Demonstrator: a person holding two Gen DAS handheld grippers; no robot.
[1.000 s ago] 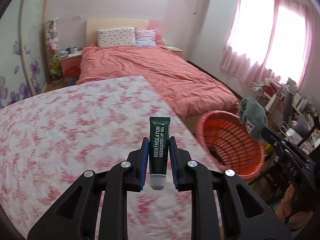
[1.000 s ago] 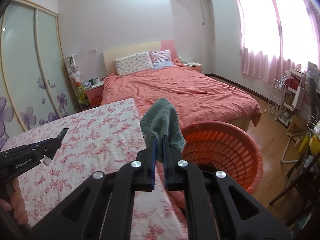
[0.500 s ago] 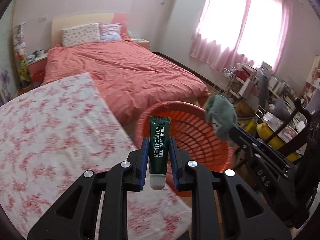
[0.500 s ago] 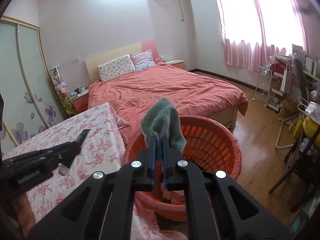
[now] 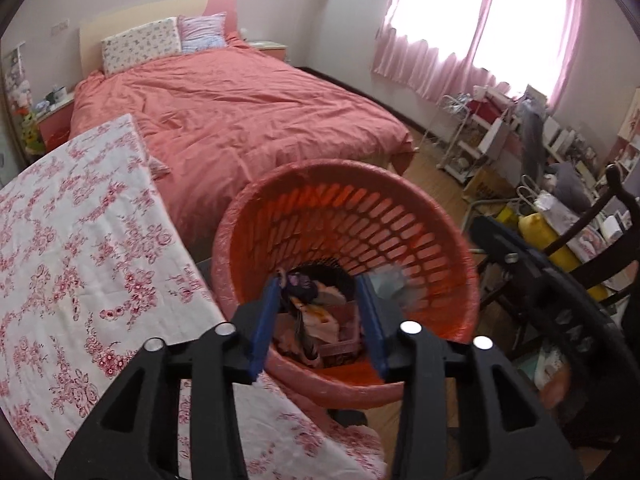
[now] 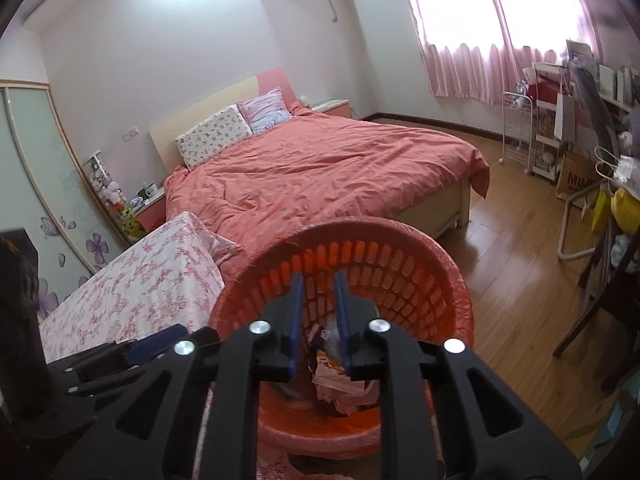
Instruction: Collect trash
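- Trash (image 5: pixel 316 320) lies jumbled inside the round orange slatted plastic basket (image 5: pixel 420 216), right of the floral-clothed counter (image 5: pixel 72 264).
- Left hand-held gripper (image 5: pixel 320 320): jaws opening, empty.
- Right hand-held gripper (image 6: pixel 320 320): jaws opening, empty, above the basket.

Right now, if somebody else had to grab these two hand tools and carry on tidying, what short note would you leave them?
Left gripper: fingers opening, nothing between them, poised over the orange basket.
Right gripper: fingers opening too, empty, over the same basket.
Things: the basket, beside the flowered tablecloth, already holds a heap of wrappers and scraps. A blurred grey-green shape shows against its inner wall.
Done: no trash shows on the part of the tablecloth in view.
Left: check the rest of the table and the room for more trash; these views cannot settle it.
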